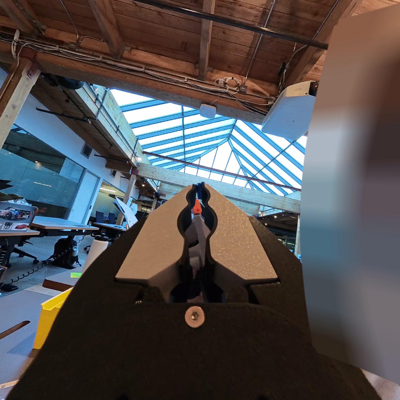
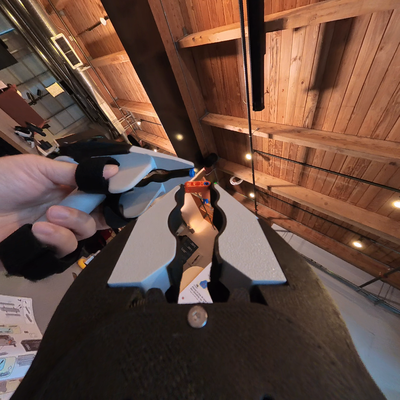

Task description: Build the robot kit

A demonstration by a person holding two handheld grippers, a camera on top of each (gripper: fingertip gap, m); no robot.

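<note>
Both grippers are raised and point up toward a wooden ceiling. In the left wrist view, my left gripper (image 1: 199, 187) is shut on a small blue pin (image 1: 199, 190) at its fingertips. Through the gap between its fingers I see an orange brick piece (image 1: 197, 206) and the grey tip of the right gripper (image 1: 198, 229). In the right wrist view, my right gripper (image 2: 197, 187) is shut on the orange holed piece (image 2: 194, 186), which has a blue pin (image 2: 206, 183) in one hole. The left gripper (image 2: 191, 172) comes in from the left, held by a hand (image 2: 32, 190), its blue pin (image 2: 191, 172) just above the orange piece.
A yellow bin (image 1: 49, 320), a white bottle (image 1: 97, 249) and a box with a car picture (image 1: 15, 216) are low on the left. An instruction booklet (image 2: 15, 337) lies on the table at lower left. Desks and chairs stand farther back. The tips of both grippers are at nearly the same place.
</note>
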